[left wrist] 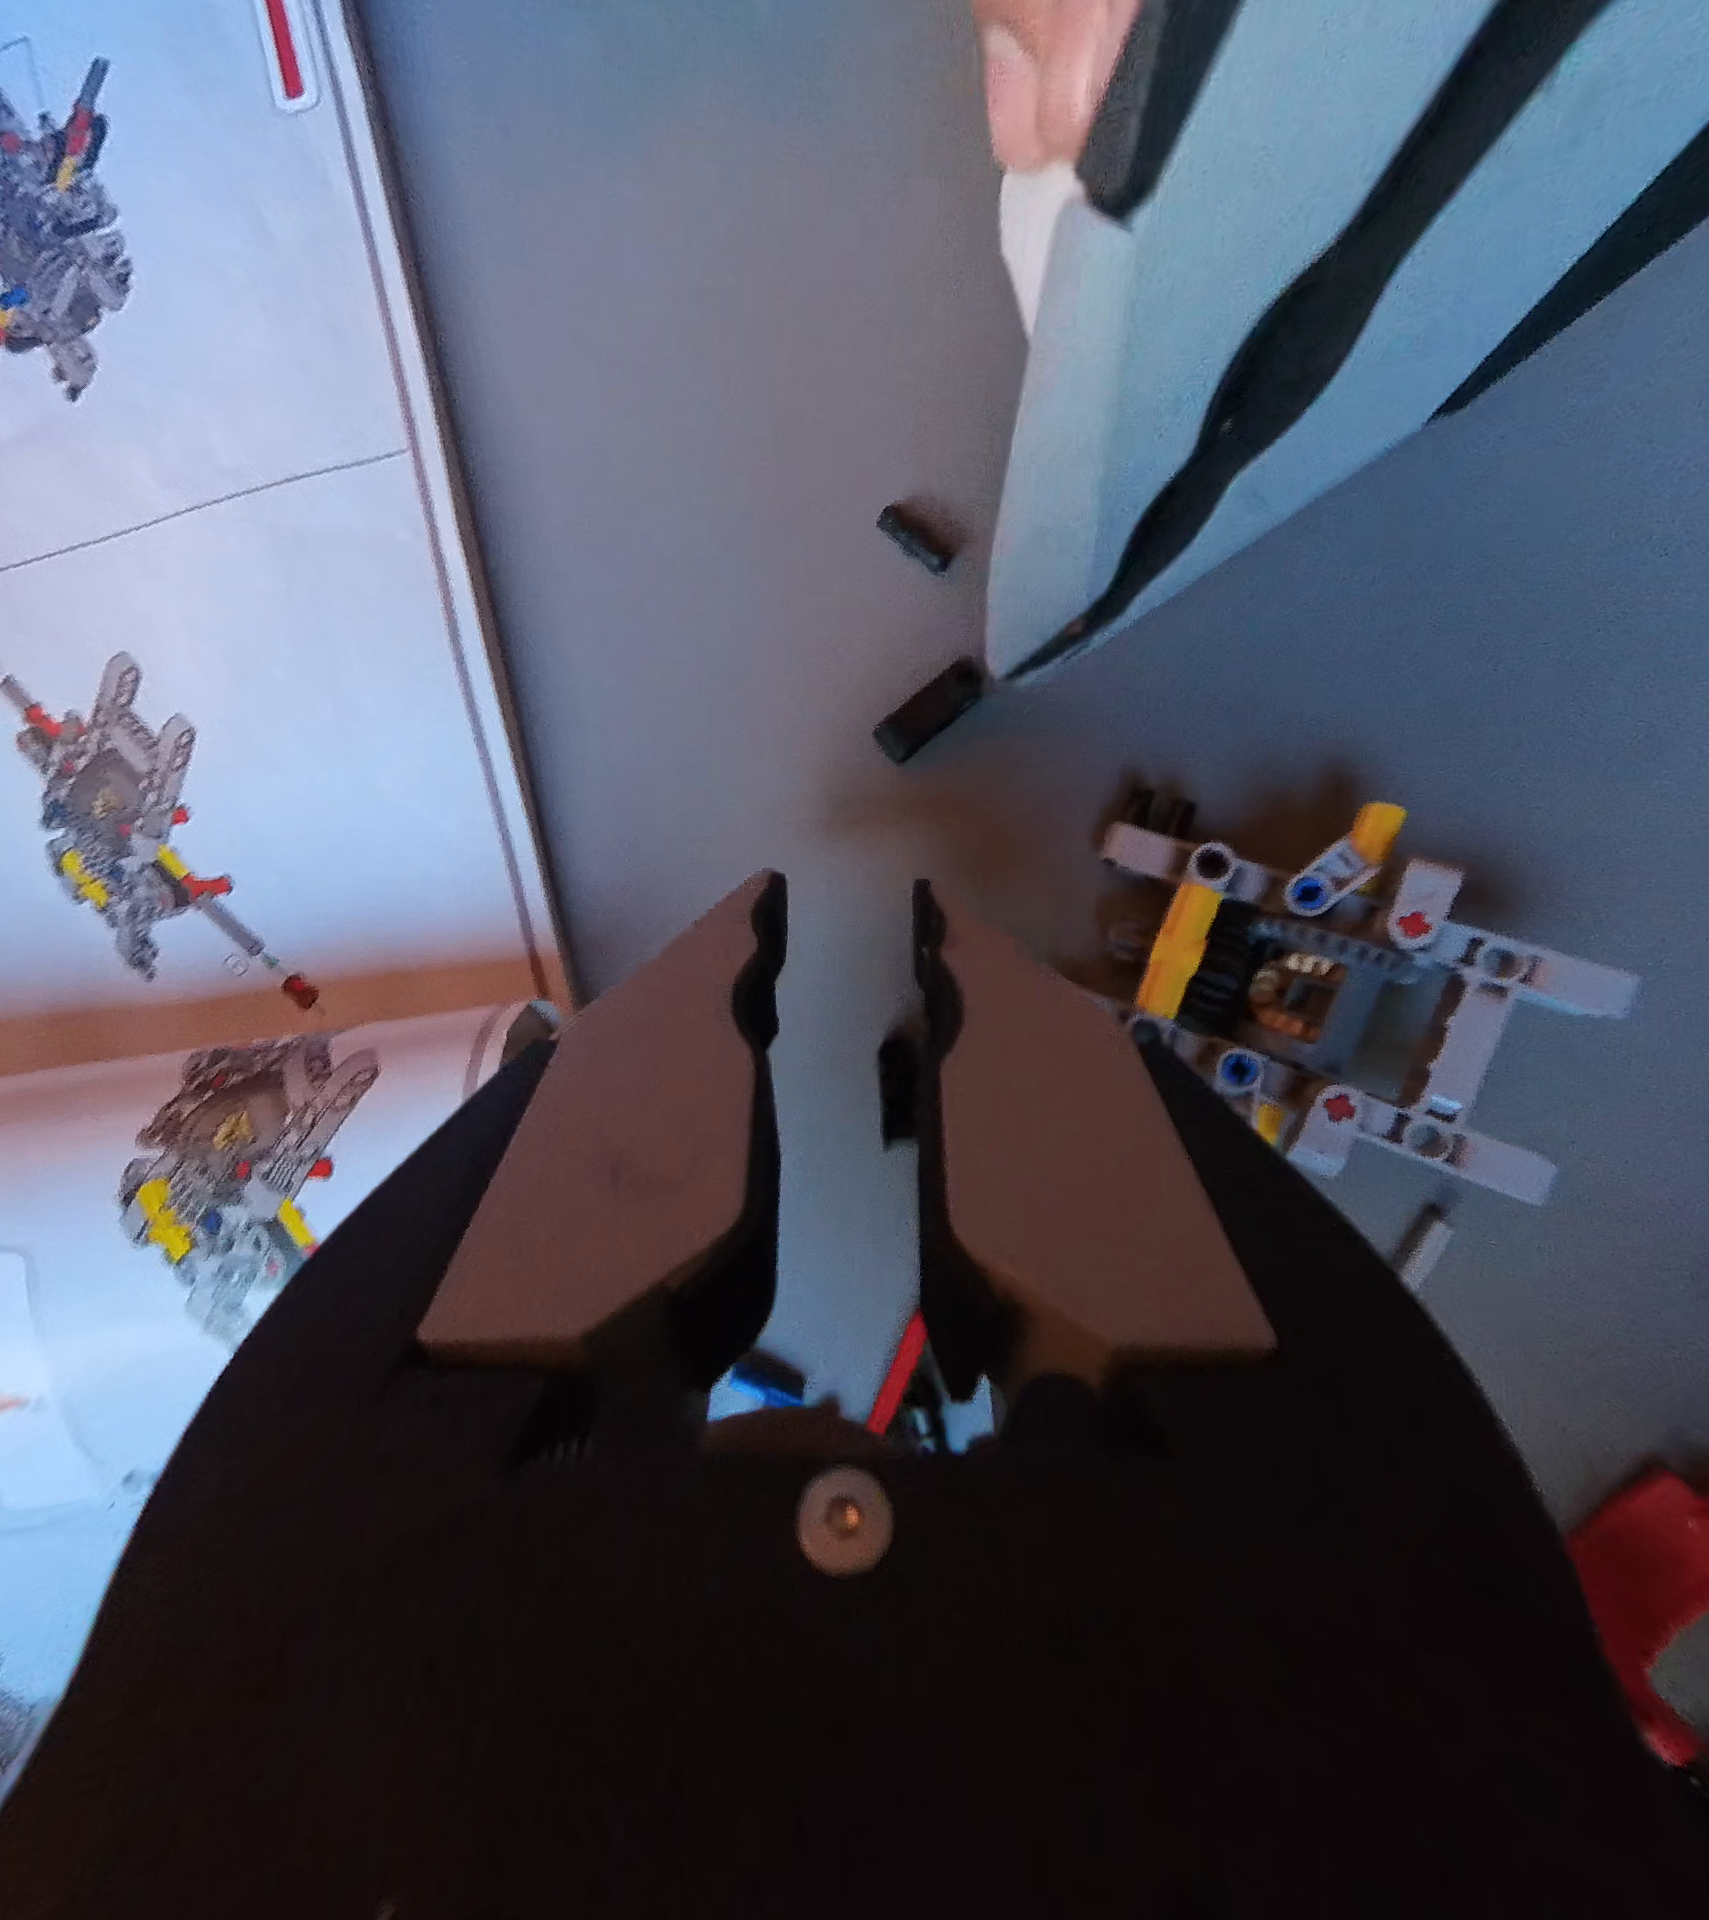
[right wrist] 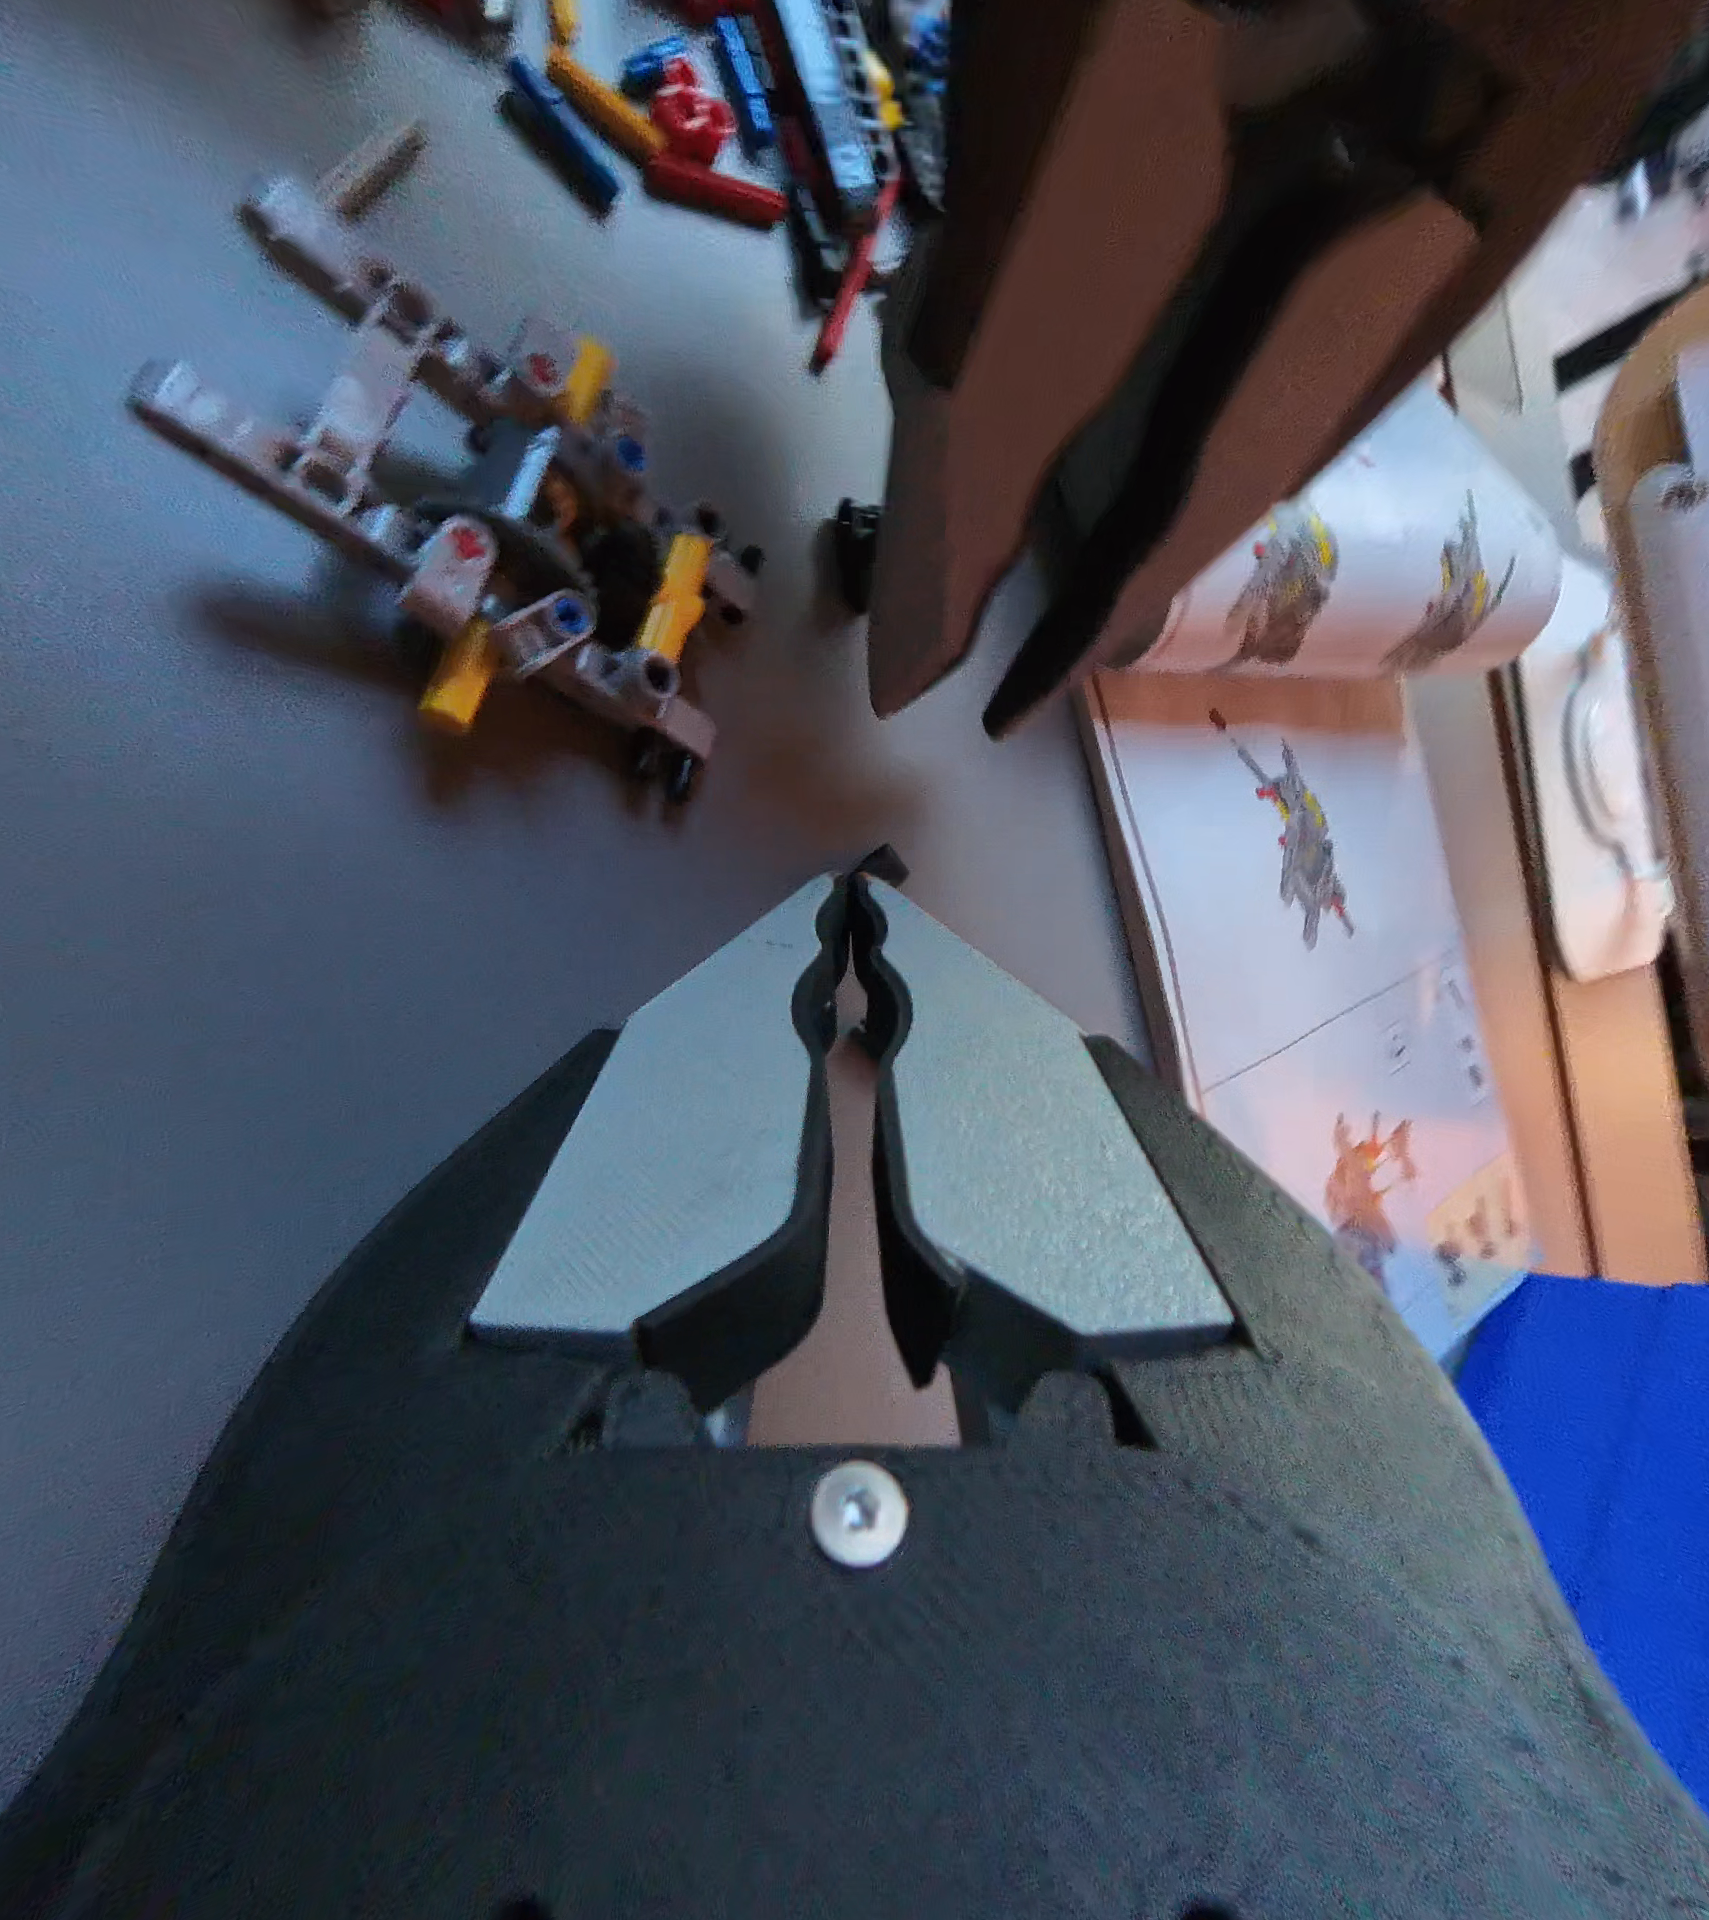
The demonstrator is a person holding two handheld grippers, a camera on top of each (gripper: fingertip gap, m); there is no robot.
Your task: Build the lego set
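The partly built grey and yellow Lego assembly lies on the grey table; it also shows in the right wrist view. My left gripper is open, with bare table between its tips. A small black piece shows deeper in the gap beside one finger; the other finger stands clear of it. My right gripper is shut, tips pressed together. A short black pin lies just past its tips, not between the pads. In the left wrist view that pin lies at the right gripper's tip.
The open instruction booklet lies beside the grippers, also in the right wrist view. Another black pin lies farther off. A pile of loose parts lies beyond the assembly. A red part is at the lower right. My hands' fingertips stand some 4 cm from each other. From the left gripper's tips to the small black piece is close to 4 cm.
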